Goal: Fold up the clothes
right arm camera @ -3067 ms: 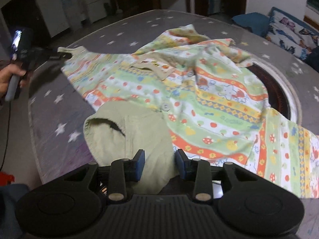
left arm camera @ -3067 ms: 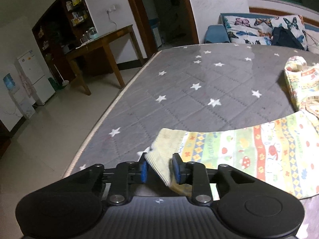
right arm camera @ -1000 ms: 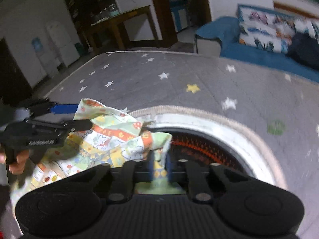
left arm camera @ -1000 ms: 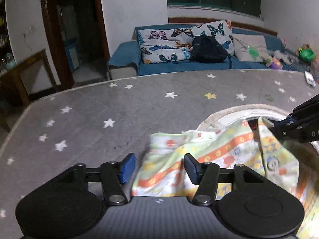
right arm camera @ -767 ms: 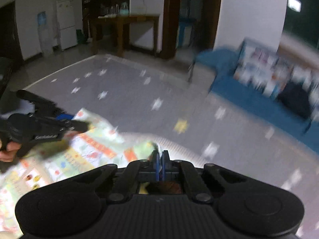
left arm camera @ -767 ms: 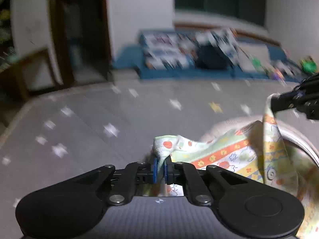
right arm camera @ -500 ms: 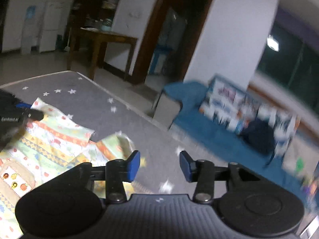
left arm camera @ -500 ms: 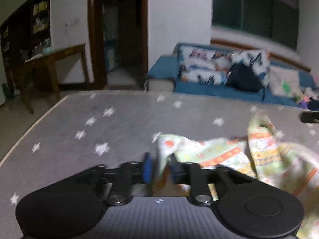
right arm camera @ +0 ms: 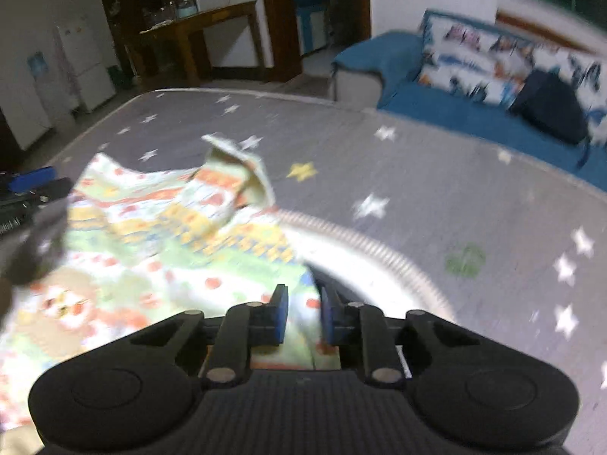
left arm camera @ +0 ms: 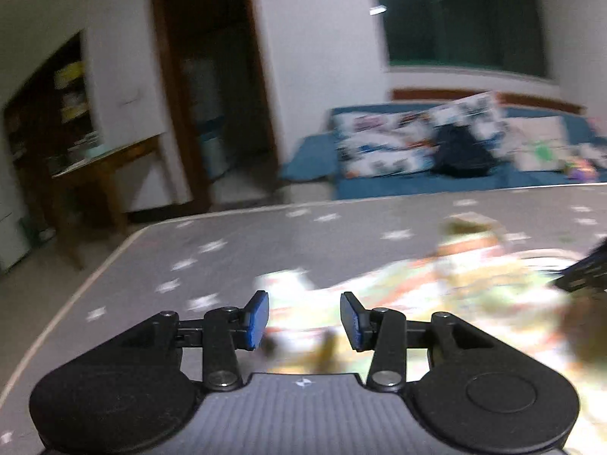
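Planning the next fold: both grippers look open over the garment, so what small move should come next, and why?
Probably lower the right gripper and close it on the garment edge lying between its open fingers; the left gripper is open too, so nothing holds the cloth.

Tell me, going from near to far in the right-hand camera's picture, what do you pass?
Right gripper → patterned garment → grey star-print mat → blue sofa → butterfly cushions.
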